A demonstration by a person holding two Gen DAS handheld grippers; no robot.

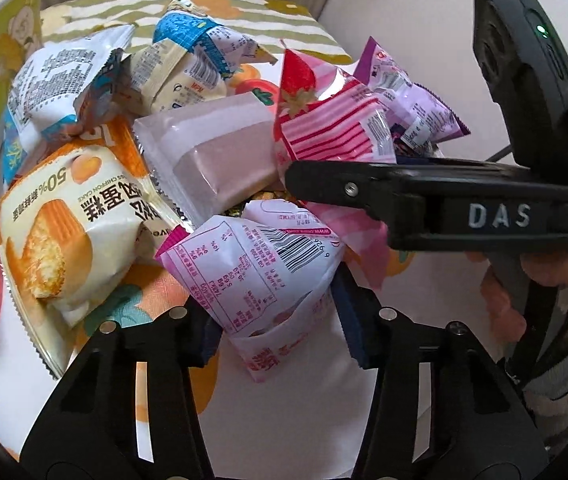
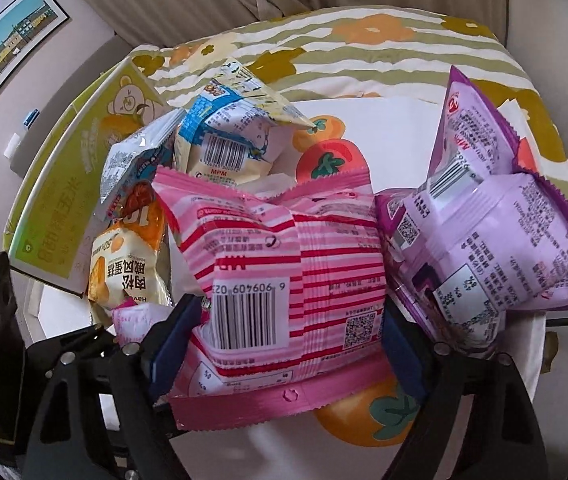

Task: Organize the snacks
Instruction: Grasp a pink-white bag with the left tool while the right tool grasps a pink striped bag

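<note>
left wrist view: the left tongs (image 1: 273,316) were pinching a pale pink snack packet (image 1: 259,264) with a barcode, its lower end caught between the blue pads (image 1: 350,320). from 9 to 1 o'clock of it lay the heap on the fruit-print cloth (image 1: 292,408): an orange chiffon cake packet (image 1: 71,220) at 9, a clear-wrapped mauve cake (image 1: 211,156) at 12, a blue-and-white packet (image 1: 199,52) beyond, and a purple packet (image 1: 408,96) at 1. the right tongs (image 1: 296,178) entered from 3 o'clock.

right wrist view: the right tongs (image 2: 288,344) were pinching a pink striped packet (image 2: 300,272) across its width. the purple packet (image 2: 496,232) lay just beside it at 3 o'clock, the chiffon cake packet (image 2: 127,264) at 9, and a green carton (image 2: 79,184) at 10, beside the heap.
</note>
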